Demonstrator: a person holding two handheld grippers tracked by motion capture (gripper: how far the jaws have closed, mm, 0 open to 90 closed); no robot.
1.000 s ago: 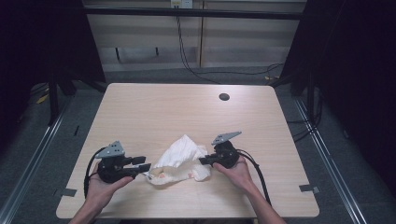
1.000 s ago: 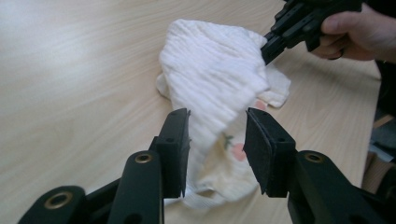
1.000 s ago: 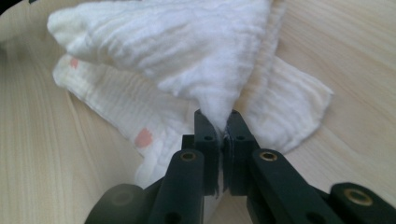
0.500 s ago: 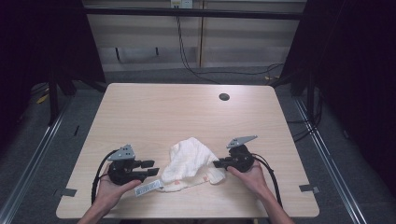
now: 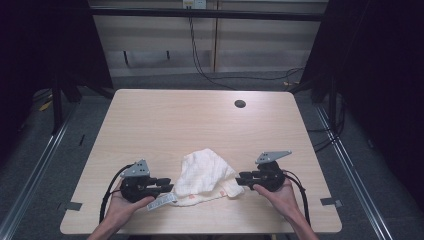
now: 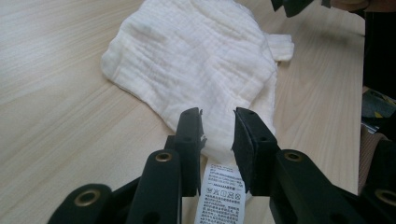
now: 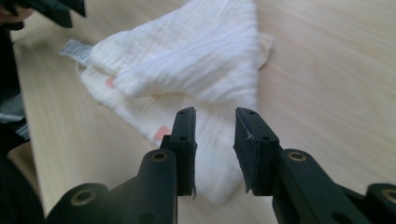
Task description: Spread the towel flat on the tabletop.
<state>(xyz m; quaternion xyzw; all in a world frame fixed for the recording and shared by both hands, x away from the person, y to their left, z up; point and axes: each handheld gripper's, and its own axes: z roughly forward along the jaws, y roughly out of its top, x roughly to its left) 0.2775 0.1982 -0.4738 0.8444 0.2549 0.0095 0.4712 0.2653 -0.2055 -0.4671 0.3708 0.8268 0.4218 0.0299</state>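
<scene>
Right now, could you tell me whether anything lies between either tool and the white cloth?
Nothing visible does. The white cloth lies directly ahead of the left tool and the right tool, jaws parted, with bare table around.

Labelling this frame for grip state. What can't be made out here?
- Label print: left gripper view, too small and blurred to read; jaws cover its sides.
- Whether the left gripper presses the cloth: pads stand apart, contact unclear.
- Cloth's underside and pink marks: folds hide them in the right gripper view.
- Right gripper: jaws apart over the cloth's edge; touching or hovering unclear.
- Dark disc on the table: high view, too small.
</scene>
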